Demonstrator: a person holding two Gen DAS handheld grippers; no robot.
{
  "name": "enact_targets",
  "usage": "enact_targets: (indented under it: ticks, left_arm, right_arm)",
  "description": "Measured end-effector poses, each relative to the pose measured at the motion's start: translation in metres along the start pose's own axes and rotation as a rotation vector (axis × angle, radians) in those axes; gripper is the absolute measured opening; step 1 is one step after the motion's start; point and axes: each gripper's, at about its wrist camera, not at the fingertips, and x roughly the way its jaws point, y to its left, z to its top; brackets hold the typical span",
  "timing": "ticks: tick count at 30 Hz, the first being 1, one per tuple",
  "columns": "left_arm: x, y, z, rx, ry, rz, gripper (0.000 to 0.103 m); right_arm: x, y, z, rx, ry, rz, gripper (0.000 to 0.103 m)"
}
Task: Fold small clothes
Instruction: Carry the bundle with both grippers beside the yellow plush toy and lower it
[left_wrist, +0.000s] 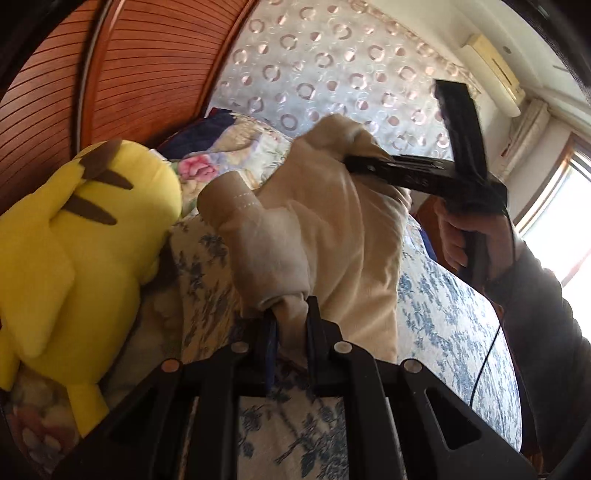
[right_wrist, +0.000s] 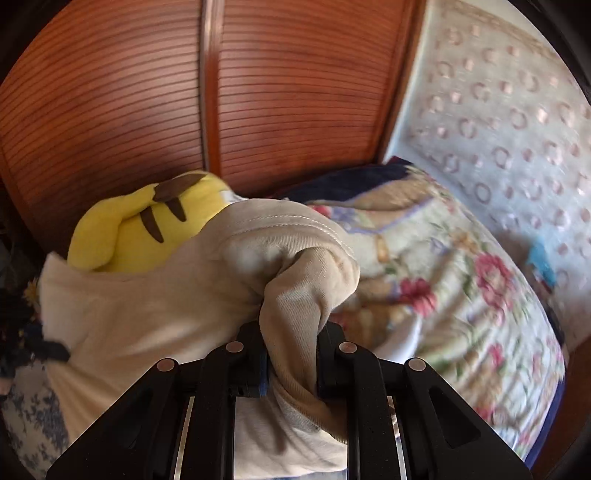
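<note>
A small cream garment (left_wrist: 332, 229) hangs above the blue-flowered bedspread (left_wrist: 443, 317), stretched between both grippers. My left gripper (left_wrist: 290, 325) is shut on a bunched corner of it at the bottom of the left wrist view. My right gripper (left_wrist: 351, 162) comes in from the right in that view, held by a hand (left_wrist: 461, 236), and pinches the garment's far upper edge. In the right wrist view the right gripper (right_wrist: 291, 354) is shut on a twisted fold of the cream garment (right_wrist: 147, 314), which spreads away to the left. That view is blurred.
A yellow plush toy (left_wrist: 74, 236) with brown stripes lies at the left of the bed, seen also as the plush toy (right_wrist: 147, 229). A floral quilt (right_wrist: 443, 295) is heaped behind. Slatted wooden doors (right_wrist: 184, 92) and a circle-patterned curtain (left_wrist: 332, 66) stand beyond.
</note>
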Motion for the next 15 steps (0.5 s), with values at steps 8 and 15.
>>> enact_targets:
  ticks: [8, 15]
  left_arm:
    - [-0.004, -0.001, -0.003, -0.003, 0.035, 0.049, 0.013]
    - [-0.019, -0.001, 0.0, 0.002, 0.001, 0.05, 0.029]
  right_arm:
    - [0.019, -0.008, 0.022, 0.125, -0.058, 0.004, 0.043]
    - [-0.012, -0.025, 0.002, 0.236, -0.127, 0.001, 0.046]
